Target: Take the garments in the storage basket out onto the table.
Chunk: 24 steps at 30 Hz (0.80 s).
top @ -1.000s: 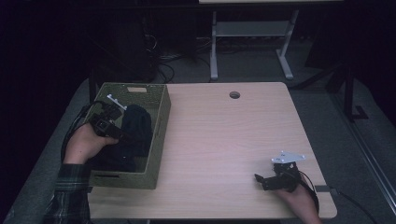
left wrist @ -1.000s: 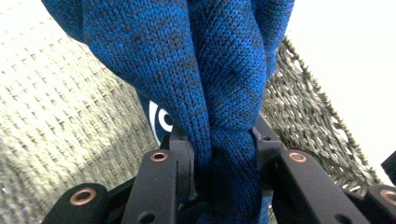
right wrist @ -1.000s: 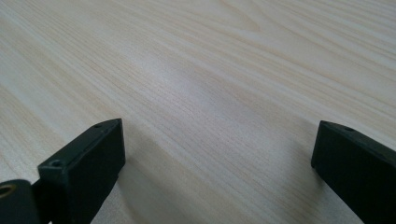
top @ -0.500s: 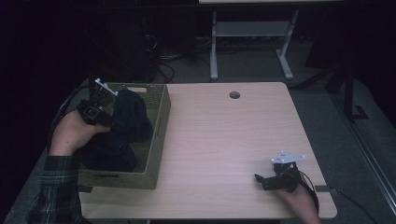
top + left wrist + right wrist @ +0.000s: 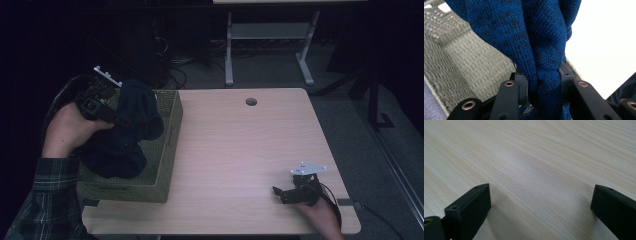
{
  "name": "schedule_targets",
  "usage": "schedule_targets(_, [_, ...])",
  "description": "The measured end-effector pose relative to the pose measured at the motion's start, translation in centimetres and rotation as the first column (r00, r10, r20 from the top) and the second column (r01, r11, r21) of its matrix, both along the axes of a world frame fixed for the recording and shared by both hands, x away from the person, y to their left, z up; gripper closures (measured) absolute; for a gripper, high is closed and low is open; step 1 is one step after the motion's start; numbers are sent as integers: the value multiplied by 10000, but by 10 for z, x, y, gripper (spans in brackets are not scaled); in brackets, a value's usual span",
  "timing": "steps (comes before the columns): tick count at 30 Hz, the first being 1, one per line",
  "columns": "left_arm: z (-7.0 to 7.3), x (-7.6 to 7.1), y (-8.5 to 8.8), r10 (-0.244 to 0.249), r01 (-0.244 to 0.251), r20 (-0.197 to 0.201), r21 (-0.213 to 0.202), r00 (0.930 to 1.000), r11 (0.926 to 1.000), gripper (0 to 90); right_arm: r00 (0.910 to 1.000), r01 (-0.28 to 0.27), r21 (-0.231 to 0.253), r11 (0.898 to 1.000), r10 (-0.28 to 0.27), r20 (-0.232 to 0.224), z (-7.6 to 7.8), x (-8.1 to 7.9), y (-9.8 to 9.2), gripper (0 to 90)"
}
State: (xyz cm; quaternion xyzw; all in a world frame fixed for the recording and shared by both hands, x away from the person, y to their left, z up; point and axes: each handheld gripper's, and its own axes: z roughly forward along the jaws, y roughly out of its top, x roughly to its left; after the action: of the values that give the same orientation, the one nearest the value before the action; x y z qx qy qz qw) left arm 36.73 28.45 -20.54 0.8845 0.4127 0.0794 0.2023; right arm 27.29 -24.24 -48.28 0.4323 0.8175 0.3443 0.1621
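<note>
The left claw [image 5: 540, 85] is pinching a bunched blue knitted garment [image 5: 529, 37], holding it above the green woven basket [image 5: 167, 150]; the right claw [image 5: 539, 202] is resting wide open, empty, on the worktop [image 5: 240, 150].

garment [image 5: 541, 45]: blue knit | basket [image 5: 165, 145]: woven, rough | table [image 5: 250, 150]: matt wood

No legible text, label, brand, number or sign is found in any view.
</note>
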Motion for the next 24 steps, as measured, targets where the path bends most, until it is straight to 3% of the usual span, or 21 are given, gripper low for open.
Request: schedule_targets(24, [50,1,-49,-815,817,693,1,9943,9967,691,10000,2,-1,10000,-2,13,0,0,0,25])
